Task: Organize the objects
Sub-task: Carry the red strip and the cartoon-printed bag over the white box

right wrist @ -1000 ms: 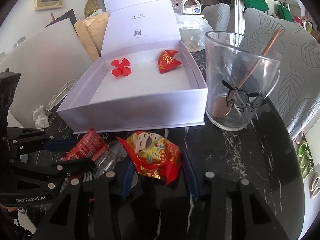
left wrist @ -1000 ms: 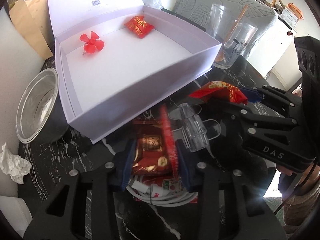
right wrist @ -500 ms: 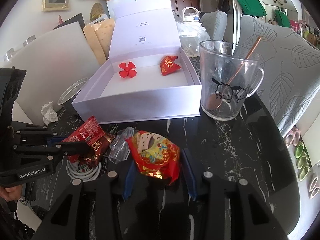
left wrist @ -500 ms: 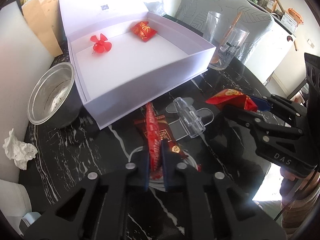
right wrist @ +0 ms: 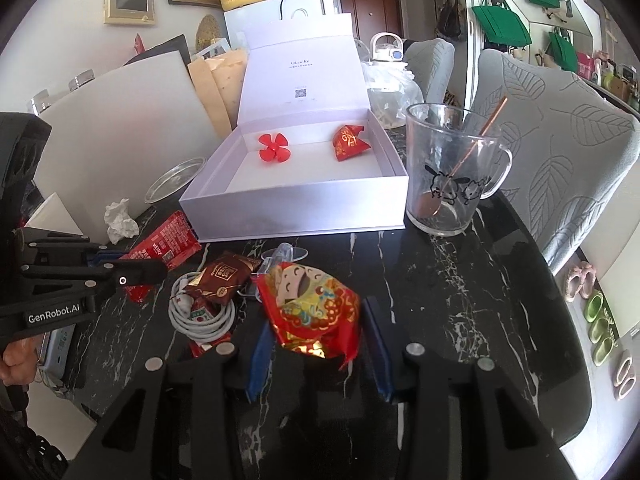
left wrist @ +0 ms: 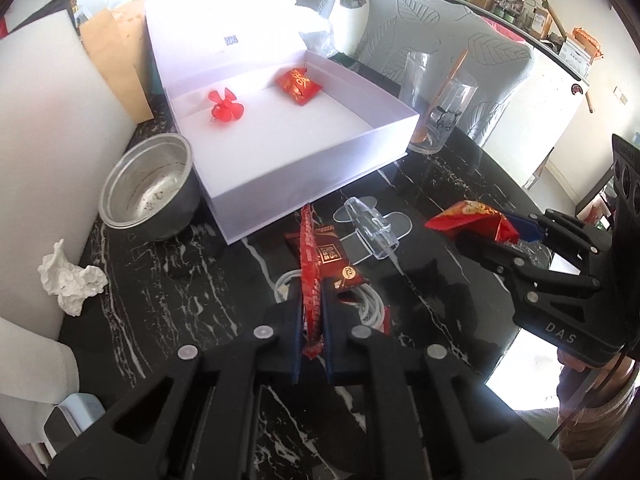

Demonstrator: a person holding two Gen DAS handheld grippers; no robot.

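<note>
On the black marbled worktop (left wrist: 168, 304) an open white box (left wrist: 304, 168) stands with its lid up; a red plastic flower (left wrist: 226, 107) and a red sweet packet (left wrist: 299, 86) lie well apart on its floor. Beside the box's left wall sits a steel bowl (left wrist: 146, 188), and nearer the edge a crumpled tissue (left wrist: 70, 280). A glass mug (right wrist: 450, 168) with a cartoon print and a copper spoon (right wrist: 460, 168) leaning inside stands just beside the box's right corner. Between the box and the grippers lie a clear plastic stand (left wrist: 370, 226), a brown sachet (right wrist: 226, 276) and a coiled white cable (right wrist: 200, 316), the sachet resting on the cable.

The left gripper (left wrist: 312, 320) has its fingers pressed together on a thin red ketchup sachet (right wrist: 166, 240), held edge-on in its own view and raised clear of the worktop. The right gripper (right wrist: 316, 344) has its fingers clamped on a red and gold foil packet (right wrist: 314, 312), puffy and crinkled, printed with a cartoon figure; it is lifted above the cable and the stand, in front of the box's near wall.
</note>
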